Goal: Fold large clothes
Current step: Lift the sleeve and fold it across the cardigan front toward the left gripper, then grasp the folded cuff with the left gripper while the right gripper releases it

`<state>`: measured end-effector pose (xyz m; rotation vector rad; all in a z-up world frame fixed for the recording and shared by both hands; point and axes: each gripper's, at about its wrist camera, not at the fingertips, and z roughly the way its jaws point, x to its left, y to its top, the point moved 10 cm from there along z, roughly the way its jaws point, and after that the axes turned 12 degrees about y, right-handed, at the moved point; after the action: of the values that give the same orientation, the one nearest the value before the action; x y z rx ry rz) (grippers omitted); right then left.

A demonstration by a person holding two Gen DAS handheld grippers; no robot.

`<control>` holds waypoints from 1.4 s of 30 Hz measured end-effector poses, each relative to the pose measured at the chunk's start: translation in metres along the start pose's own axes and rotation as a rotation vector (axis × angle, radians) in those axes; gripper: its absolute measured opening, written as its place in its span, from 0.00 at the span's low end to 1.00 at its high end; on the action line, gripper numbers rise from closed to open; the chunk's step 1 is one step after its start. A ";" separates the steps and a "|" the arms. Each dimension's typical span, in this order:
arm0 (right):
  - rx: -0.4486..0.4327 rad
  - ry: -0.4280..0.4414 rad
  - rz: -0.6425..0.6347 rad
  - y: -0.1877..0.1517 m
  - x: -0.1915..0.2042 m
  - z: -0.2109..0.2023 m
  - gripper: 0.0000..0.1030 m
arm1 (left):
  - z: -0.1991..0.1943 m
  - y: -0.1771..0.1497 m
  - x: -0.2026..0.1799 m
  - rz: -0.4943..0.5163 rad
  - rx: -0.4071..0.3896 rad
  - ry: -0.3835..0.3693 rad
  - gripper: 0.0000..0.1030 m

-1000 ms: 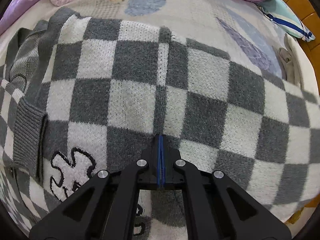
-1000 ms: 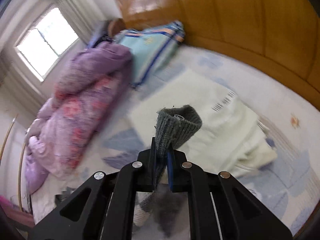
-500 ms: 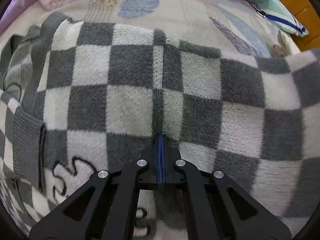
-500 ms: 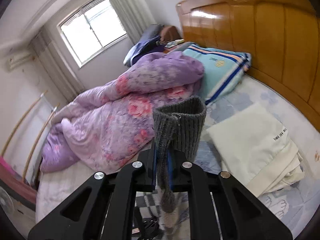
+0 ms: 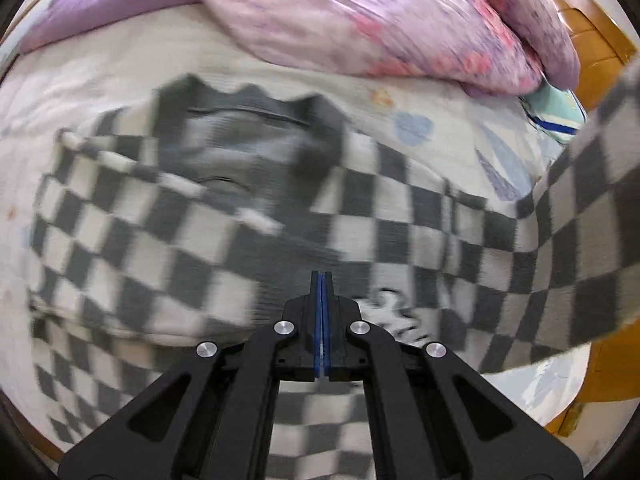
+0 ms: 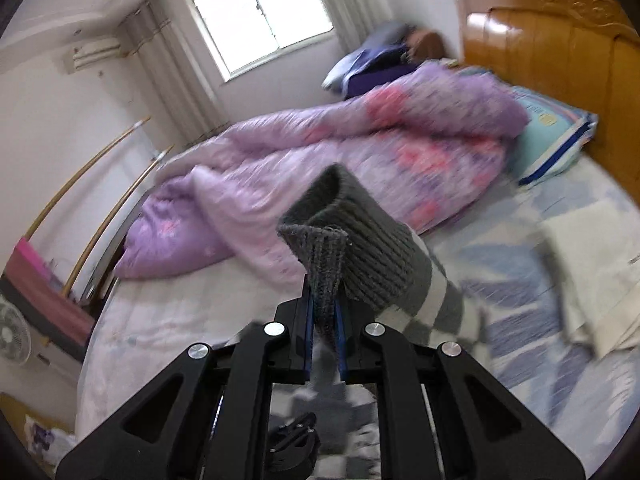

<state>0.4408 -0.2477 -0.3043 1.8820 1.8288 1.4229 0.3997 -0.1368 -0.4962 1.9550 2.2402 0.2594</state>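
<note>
A grey-and-white checkered sweater [image 5: 224, 248] lies spread on the bed, its dark grey ribbed edge [image 5: 248, 120] at the far side. My left gripper [image 5: 322, 280] hovers above the middle of it, shut, with its blue pads together and nothing between them. One sleeve [image 5: 580, 240] rises off the bed at the right. In the right wrist view my right gripper [image 6: 324, 300] is shut on that sleeve's grey ribbed cuff [image 6: 360, 240], which is held up in the air and folds over above the pads.
A purple floral quilt [image 6: 360, 152] is heaped along the far side of the bed. A teal pillow [image 6: 552, 140] lies against the wooden headboard [image 6: 560, 40]. Folded cream cloth [image 6: 592, 264] lies at the right. A fan [image 6: 12, 336] stands on the floor at the left.
My left gripper lifted off the sweater and pulled back, so more of the garment shows. My right gripper carried the cuff across the bed, away from the headboard side, and rolled.
</note>
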 end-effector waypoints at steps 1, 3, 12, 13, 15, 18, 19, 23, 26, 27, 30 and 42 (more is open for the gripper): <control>0.021 0.009 -0.003 -0.009 0.010 0.012 0.08 | -0.005 0.003 0.015 0.004 -0.018 0.011 0.00; 0.070 0.033 0.017 -0.031 0.025 0.037 0.08 | -0.014 0.005 0.049 0.004 -0.036 0.039 0.00; 0.283 0.073 0.055 -0.135 0.069 0.135 0.08 | -0.032 0.009 0.175 -0.059 -0.050 0.163 0.00; 0.315 0.073 0.053 -0.150 0.072 0.145 0.09 | -0.032 0.009 0.185 -0.063 -0.051 0.183 0.00; 0.397 0.101 0.069 -0.181 0.078 0.166 0.13 | -0.033 0.008 0.201 -0.070 -0.053 0.207 0.00; 0.503 0.185 0.111 -0.205 0.089 0.180 0.27 | -0.031 0.004 0.216 -0.114 -0.050 0.166 0.01; 0.526 0.202 0.135 -0.207 0.090 0.178 0.54 | -0.029 0.001 0.218 -0.129 -0.046 0.158 0.01; 0.458 0.171 0.137 -0.184 0.069 0.155 0.85 | -0.013 -0.008 0.209 -0.166 -0.002 0.101 0.04; 0.458 0.092 0.128 -0.177 0.037 0.133 0.85 | 0.008 -0.014 0.191 -0.172 0.042 0.068 0.33; 0.449 0.065 0.143 -0.174 0.017 0.121 0.85 | 0.020 -0.017 0.184 -0.169 0.062 0.063 0.39; 0.439 -0.062 0.133 -0.171 -0.040 0.091 0.85 | 0.057 -0.027 0.167 -0.182 0.130 0.023 0.44; 0.560 -0.276 0.240 -0.260 -0.217 0.055 0.00 | 0.101 -0.030 0.161 -0.142 0.129 0.076 0.27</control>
<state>0.3414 -0.3408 -0.6196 2.4758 2.0521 0.6751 0.3724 0.0217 -0.6024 1.8630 2.4887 0.1781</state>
